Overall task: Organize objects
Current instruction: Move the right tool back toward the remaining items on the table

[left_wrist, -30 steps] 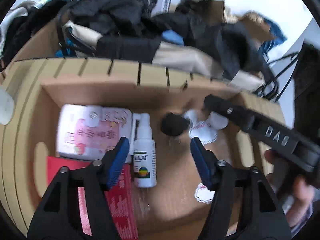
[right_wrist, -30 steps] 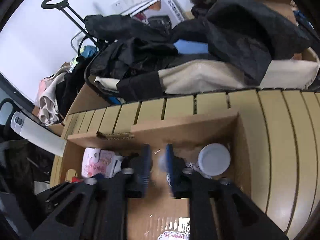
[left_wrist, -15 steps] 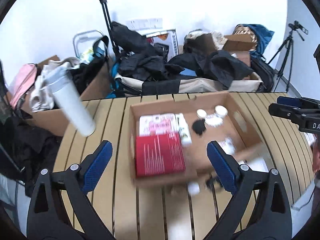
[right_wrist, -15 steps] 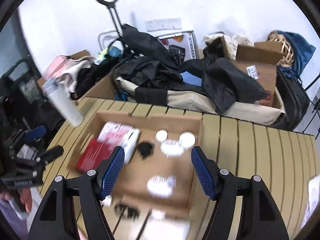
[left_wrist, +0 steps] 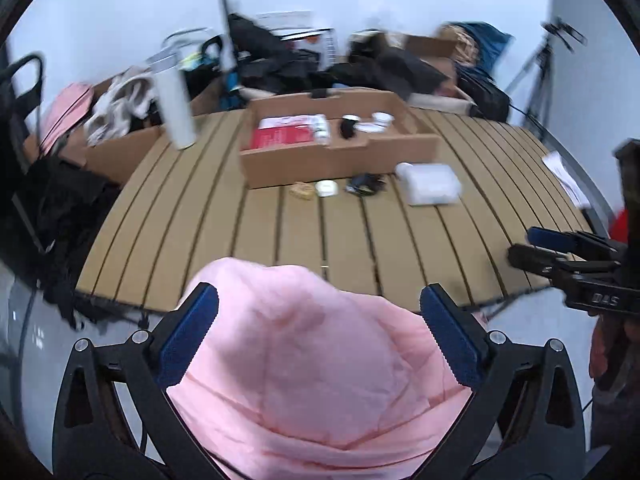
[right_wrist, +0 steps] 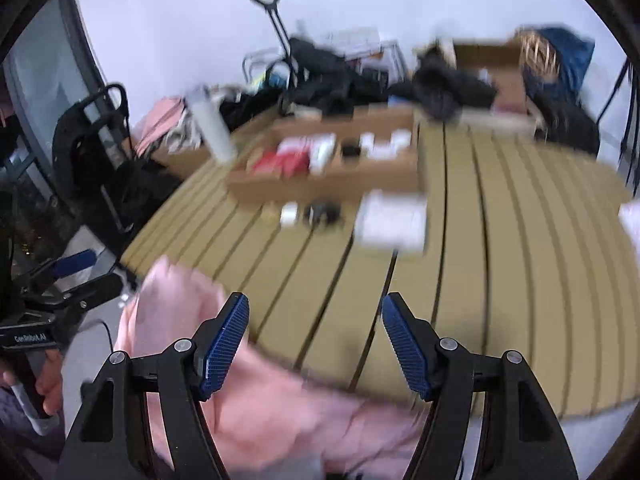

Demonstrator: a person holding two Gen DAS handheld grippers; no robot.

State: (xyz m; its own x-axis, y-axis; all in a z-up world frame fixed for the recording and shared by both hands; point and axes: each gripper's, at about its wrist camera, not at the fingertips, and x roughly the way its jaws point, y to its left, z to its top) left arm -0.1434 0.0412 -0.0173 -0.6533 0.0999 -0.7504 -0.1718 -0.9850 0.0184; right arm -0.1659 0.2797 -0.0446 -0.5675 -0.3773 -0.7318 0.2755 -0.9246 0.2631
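Observation:
A cardboard box (left_wrist: 340, 160) sits at the far side of the slatted wooden table (left_wrist: 280, 236). It holds a red packet (left_wrist: 280, 136), a white spray bottle (left_wrist: 321, 130), a black item and white lids. In front of it lie a small tan item, a white case (left_wrist: 327, 188), a black item (left_wrist: 364, 183) and a white box (left_wrist: 430, 184). My left gripper (left_wrist: 318, 332) is open and empty over a pink garment (left_wrist: 312, 368) off the near table edge. My right gripper (right_wrist: 314, 340) is open and empty above the near edge; it also shows in the left wrist view (left_wrist: 560, 256).
A white tumbler (left_wrist: 176, 104) stands on the table's far left. Bags, dark clothes, a trolley handle (left_wrist: 222, 12) and cardboard boxes crowd the space behind the table. A tripod (left_wrist: 536, 64) stands at the right. A sheet of paper (left_wrist: 564, 176) lies on the table's right edge.
Both grippers have pulled back from inside the box to beyond the near table edge. The right gripper went from nearly shut to open. The pink garment has come into view.

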